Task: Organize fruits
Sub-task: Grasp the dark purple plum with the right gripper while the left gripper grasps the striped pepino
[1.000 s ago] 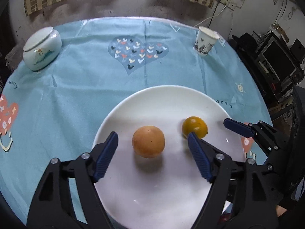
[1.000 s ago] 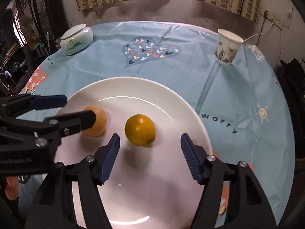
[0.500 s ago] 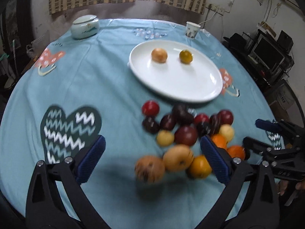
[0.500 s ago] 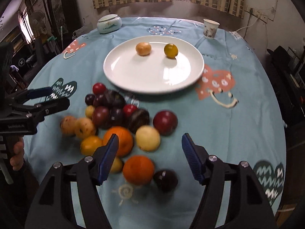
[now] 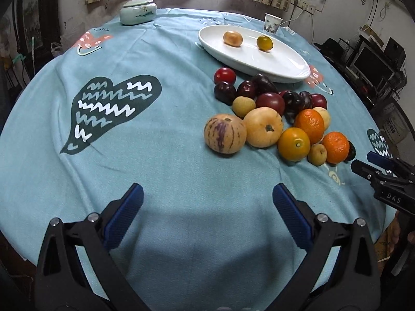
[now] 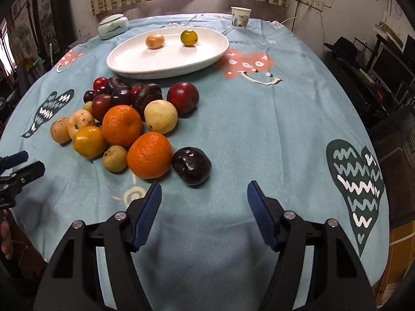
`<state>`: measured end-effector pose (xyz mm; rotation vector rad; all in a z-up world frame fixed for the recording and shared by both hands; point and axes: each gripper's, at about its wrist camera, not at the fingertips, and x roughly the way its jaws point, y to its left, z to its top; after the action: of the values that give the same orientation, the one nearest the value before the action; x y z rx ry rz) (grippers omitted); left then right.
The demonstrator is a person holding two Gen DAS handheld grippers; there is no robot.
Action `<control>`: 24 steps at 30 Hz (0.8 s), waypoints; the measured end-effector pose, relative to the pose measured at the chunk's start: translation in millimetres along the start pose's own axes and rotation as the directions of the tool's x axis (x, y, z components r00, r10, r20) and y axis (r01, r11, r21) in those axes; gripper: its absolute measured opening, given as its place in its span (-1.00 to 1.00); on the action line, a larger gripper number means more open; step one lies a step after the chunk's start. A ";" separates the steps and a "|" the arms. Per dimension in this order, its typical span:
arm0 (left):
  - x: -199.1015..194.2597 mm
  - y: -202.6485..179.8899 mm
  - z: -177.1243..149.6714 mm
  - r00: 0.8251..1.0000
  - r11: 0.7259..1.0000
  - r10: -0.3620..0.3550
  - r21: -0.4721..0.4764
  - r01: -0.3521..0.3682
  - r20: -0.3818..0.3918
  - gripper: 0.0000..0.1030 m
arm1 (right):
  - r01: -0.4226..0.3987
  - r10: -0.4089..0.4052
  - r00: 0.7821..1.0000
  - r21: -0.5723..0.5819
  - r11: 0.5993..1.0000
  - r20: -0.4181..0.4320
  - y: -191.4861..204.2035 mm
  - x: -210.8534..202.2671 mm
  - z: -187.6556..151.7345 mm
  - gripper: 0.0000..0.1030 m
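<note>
Both the left gripper (image 5: 207, 208) and right gripper (image 6: 204, 206), open and empty, have pulled back from the plate (image 6: 135, 64), where two fruits now lie, toward the fruit pile (image 6: 124, 127) on the surface (image 6: 259, 129), likely to pick next.

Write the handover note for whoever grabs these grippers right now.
Left hand-held gripper: open, empty, hovering over bare cloth.
Right hand-held gripper: open, empty, just short of the dark plum.
Done: a tan fruit and a yellow-orange fruit sit apart on the white plate.
Left: the fruit pile on the tablecloth in front of the plate.
</note>
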<state>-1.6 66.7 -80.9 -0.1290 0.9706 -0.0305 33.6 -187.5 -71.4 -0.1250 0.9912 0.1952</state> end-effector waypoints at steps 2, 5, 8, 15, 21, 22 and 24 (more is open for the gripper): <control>1.6 0.1 0.5 1.000 1.000 0.008 0.007 -0.008 -0.006 0.96 | 0.007 -0.007 1.000 -0.007 1.000 -0.008 -0.3 5.5 1.1 0.34; 4.0 1.1 3.8 1.000 1.000 0.013 0.006 -0.013 -0.012 0.96 | -0.008 0.008 1.000 0.002 1.000 -0.016 -1.6 11.0 1.6 0.34; 4.6 1.0 7.6 1.000 1.000 0.016 0.008 -0.016 -0.011 0.96 | -0.016 0.016 1.000 0.007 1.000 -0.011 -2.7 13.4 4.5 0.34; 7.3 2.1 12.2 0.999 1.000 0.027 0.009 -0.027 -0.018 0.96 | -0.003 0.003 1.000 0.004 1.000 0.004 -3.9 17.3 6.6 0.31; 9.5 3.8 14.3 0.999 1.000 0.026 0.006 -0.025 -0.026 0.96 | -0.080 0.080 0.997 0.007 0.997 0.009 -1.5 30.4 14.2 -0.28; 9.9 4.0 15.1 0.999 1.000 0.026 0.006 -0.026 -0.024 0.96 | -0.099 0.099 0.995 0.013 0.995 0.006 -0.6 30.3 16.7 -0.35; 11.3 4.8 17.6 0.999 0.999 0.033 0.008 -0.033 -0.022 0.96 | -0.114 0.114 0.993 0.030 0.993 0.011 -1.5 27.6 19.0 -0.35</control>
<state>19.2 72.2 -80.9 -0.1060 0.9943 -0.0055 64.2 -182.3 -84.3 -0.0393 0.9926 0.2845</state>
